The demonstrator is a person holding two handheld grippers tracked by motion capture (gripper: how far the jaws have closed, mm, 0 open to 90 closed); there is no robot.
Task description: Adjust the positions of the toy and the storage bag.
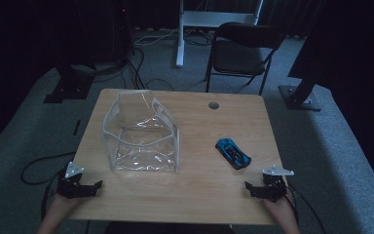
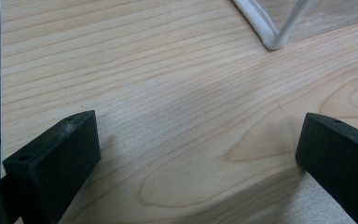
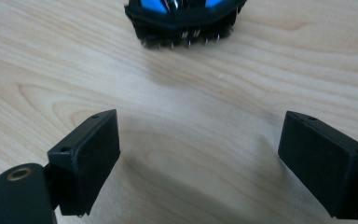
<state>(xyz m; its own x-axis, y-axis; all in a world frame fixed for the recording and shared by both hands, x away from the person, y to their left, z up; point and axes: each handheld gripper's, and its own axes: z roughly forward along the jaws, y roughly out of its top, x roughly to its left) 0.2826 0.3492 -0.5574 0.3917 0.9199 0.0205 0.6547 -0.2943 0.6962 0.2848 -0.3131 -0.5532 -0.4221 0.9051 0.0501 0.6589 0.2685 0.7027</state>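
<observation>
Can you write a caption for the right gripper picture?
The open right gripper rests on the wooden table, facing a blue toy car.

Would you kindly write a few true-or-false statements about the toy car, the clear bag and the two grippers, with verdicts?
1. The toy car lies inside the clear bag. False: it lies on the table, right of the bag.
2. The right gripper is open and holds nothing. True.
3. The left gripper is shut on the bag. False: it is open, short of the bag's corner.
4. The bag stands open at the top. True.
</observation>
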